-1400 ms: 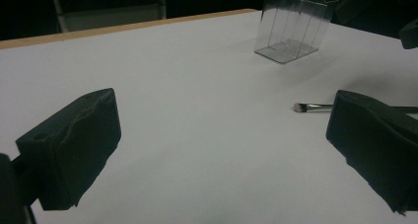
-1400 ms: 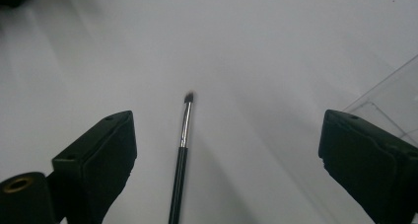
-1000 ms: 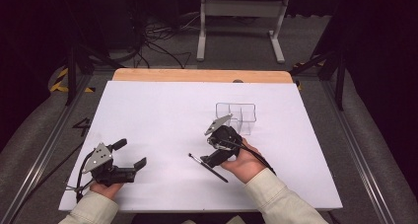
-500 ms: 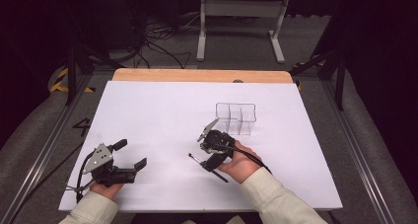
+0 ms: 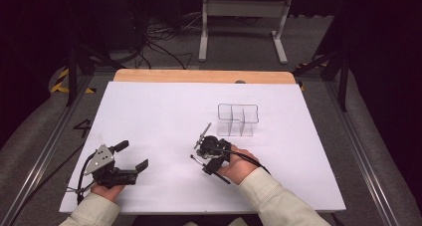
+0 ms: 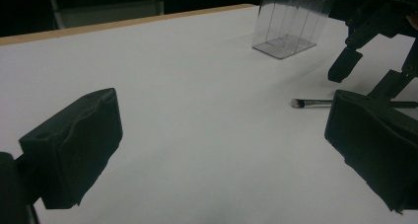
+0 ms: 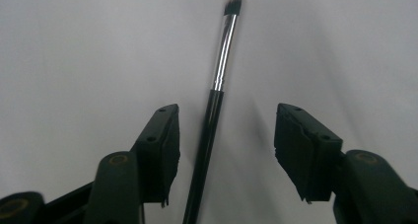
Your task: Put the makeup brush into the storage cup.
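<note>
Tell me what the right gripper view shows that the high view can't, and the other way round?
Right gripper view alone: up close, the right gripper has its jaws on either side of the brush, gaps both sides, so no grip yet; they have just been closing. The silver collar and pale bristle tip are plain.

High view alone: the clear divided box, the left gripper resting open, both sleeves, and the floor beyond.

Both: the brush lying on the white table.
</note>
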Demonstrator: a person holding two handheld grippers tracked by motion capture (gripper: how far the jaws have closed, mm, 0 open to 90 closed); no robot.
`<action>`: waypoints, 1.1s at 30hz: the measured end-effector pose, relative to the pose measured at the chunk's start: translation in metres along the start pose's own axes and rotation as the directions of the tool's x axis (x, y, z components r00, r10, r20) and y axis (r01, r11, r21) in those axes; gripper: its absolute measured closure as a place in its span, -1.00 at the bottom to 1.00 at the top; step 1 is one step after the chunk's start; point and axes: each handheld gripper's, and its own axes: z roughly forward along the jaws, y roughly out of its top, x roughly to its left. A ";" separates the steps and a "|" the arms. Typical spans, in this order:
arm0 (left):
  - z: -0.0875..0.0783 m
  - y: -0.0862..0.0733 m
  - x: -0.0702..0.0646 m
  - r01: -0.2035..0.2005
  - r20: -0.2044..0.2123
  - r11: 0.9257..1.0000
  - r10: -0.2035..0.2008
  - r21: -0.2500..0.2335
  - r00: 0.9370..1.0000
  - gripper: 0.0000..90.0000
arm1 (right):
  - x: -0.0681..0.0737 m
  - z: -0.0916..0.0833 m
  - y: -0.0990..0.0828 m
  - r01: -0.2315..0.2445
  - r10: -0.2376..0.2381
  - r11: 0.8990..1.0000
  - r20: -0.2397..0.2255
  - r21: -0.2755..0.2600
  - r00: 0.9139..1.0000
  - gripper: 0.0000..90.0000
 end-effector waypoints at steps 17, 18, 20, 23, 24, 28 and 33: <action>0.000 0.000 0.000 -0.007 -0.007 1.000 0.007 0.010 1.000 -0.94 | 0.006 0.009 0.009 0.020 -0.018 0.996 -0.023 0.087 1.000 0.64; 0.000 0.000 0.000 -0.008 -0.008 1.000 0.008 0.010 1.000 -0.94 | 0.007 0.009 0.009 0.020 -0.018 0.996 -0.021 0.090 1.000 0.67; 0.000 0.000 0.000 -0.008 -0.008 1.000 0.009 0.009 1.000 -0.94 | 0.007 0.010 0.010 0.020 -0.018 0.995 -0.024 0.098 1.000 0.75; 0.000 0.000 0.000 -0.005 -0.005 1.000 0.005 0.010 1.000 -0.94 | 0.006 0.010 0.011 0.007 -0.004 0.995 -0.029 0.102 1.000 0.81; 0.000 0.000 0.000 -0.005 -0.006 1.000 0.005 0.009 1.000 -0.94 | 0.006 0.010 0.011 0.003 0.000 0.995 -0.030 0.103 1.000 0.83; 0.000 0.000 0.000 -0.006 -0.005 1.000 0.006 0.009 1.000 -0.94 | 0.007 0.010 0.011 -0.002 0.005 0.994 -0.027 0.106 1.000 0.85; 0.000 0.000 0.000 -0.005 -0.004 1.000 0.005 0.009 1.000 -0.94 | 0.007 0.010 0.011 -0.001 0.003 0.994 -0.023 0.106 1.000 0.86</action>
